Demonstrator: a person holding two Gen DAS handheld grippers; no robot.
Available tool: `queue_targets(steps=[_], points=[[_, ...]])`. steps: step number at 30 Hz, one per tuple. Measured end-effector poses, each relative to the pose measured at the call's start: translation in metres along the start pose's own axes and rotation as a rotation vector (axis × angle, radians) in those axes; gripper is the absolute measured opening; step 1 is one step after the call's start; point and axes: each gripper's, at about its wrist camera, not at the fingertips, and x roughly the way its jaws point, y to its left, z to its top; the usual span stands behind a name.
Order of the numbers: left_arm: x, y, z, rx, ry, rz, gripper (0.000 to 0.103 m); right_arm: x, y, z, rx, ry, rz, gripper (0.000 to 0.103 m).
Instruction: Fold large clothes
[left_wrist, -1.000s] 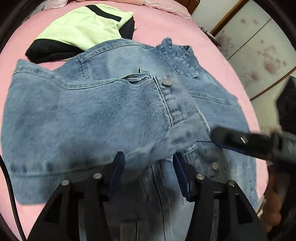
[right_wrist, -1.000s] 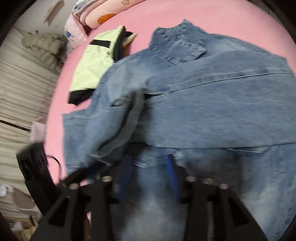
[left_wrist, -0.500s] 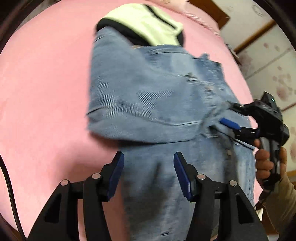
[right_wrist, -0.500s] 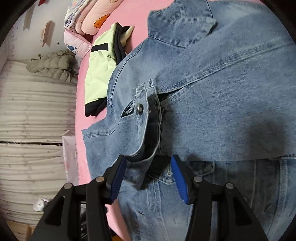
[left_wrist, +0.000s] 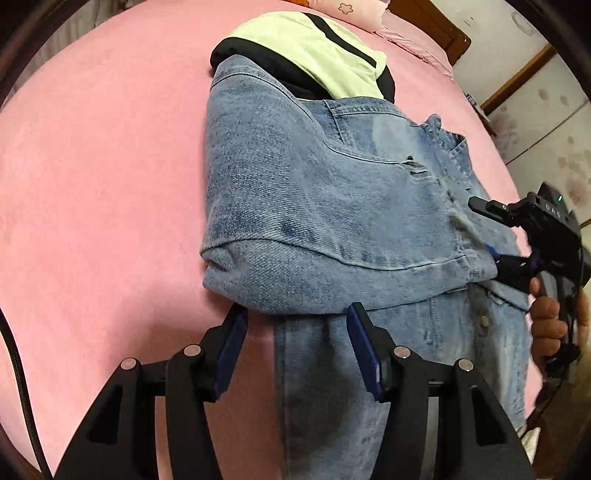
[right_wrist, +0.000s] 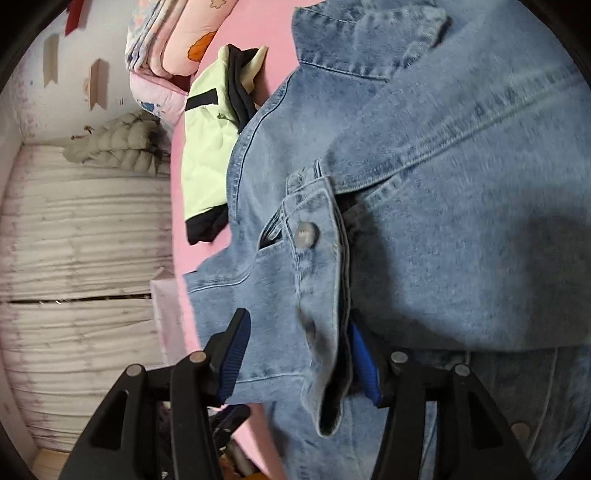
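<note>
Right wrist view, denim jacket (right_wrist: 443, 221) unlabelled, right gripper (right_wrist: 299, 354) spread around cuff (right_wrist: 321, 332), left gripper (left_wrist: 293, 343) spread, unloaded.

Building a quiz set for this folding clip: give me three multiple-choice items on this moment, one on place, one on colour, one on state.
1. Where does the pale green garment lie?
A. beyond the denim jacket, partly under it
B. on the floor
C. in a gripper

2. What colour is the bed sheet?
A. white
B. pink
C. grey

3. How is the left gripper?
A. shut on the sheet
B. open over the jacket
C. out of view

Answers: 1 A, its edge is tucked under the jacket; 2 B, pink all round; 3 B, its blue pads stand apart.
</note>
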Motion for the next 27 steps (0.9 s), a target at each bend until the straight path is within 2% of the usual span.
queue_targets(steps=[2,4,7,10,14,18,22,24,27], points=[[0.002,0.001,0.0,0.001,0.002,0.015,0.054,-0.001,0.005,0.0,-0.043,-0.009,-0.048,0.041],[0.002,0.001,0.0,-0.007,0.0,0.021,0.054,-0.004,0.011,-0.002,-0.101,-0.008,-0.122,0.006],[0.003,0.0,0.0,-0.012,-0.003,0.035,0.054,-0.022,0.039,-0.012,-0.244,-0.06,-0.181,0.004],[0.005,-0.005,-0.001,-0.008,-0.006,0.048,0.056,-0.046,0.078,-0.025,-0.39,-0.125,-0.191,0.003],[0.011,-0.02,0.003,0.0,-0.045,0.098,0.059,-0.099,0.147,-0.043,-0.632,-0.287,-0.173,0.003],[0.022,-0.033,0.015,-0.044,-0.08,0.138,0.059,-0.137,0.182,-0.043,-0.727,-0.431,-0.151,0.003],[0.033,-0.048,0.033,-0.058,-0.121,0.195,0.058,-0.172,0.185,-0.037,-0.748,-0.565,-0.187,0.003],[0.036,-0.052,0.039,-0.06,-0.133,0.2,0.048,-0.181,0.173,-0.033,-0.724,-0.603,-0.239,0.003],[0.042,-0.06,0.046,-0.043,-0.131,0.197,0.044,-0.187,0.137,-0.025,-0.659,-0.632,-0.357,0.003]])
